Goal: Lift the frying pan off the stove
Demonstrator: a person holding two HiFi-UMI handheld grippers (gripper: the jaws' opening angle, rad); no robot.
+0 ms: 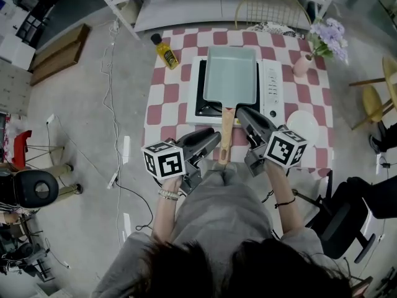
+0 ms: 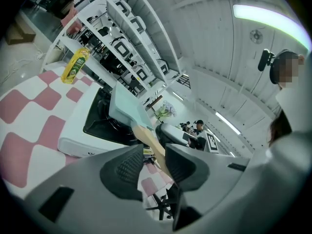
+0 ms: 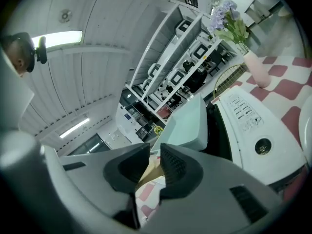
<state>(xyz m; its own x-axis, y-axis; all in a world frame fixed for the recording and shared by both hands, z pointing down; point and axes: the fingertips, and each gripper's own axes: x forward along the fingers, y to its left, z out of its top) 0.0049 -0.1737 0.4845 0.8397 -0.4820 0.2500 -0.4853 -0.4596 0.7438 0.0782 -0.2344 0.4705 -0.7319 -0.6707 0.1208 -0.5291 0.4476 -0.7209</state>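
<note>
A pale green rectangular frying pan [image 1: 231, 73] sits on the white stove [image 1: 270, 85], its wooden handle [image 1: 226, 135] pointing toward me. My left gripper [image 1: 215, 139] is just left of the handle's end. Its jaws stand apart, and in the left gripper view [image 2: 153, 150] the handle [image 2: 148, 138] shows through the gap with space beside it. My right gripper [image 1: 240, 111] is to the right of the handle, near the pan's body. Its jaws [image 3: 155, 152] are slightly apart, with the pan [image 3: 187, 126] just ahead and a strip of the handle in the gap.
The stove stands on a red-and-white checked table [image 1: 170, 104]. A yellow oil bottle [image 1: 165, 51] is at the back left, a pink vase of purple flowers [image 1: 304, 64] at the back right, and a white plate [image 1: 303, 126] right of the stove. A wire basket [image 1: 273, 11] lies behind.
</note>
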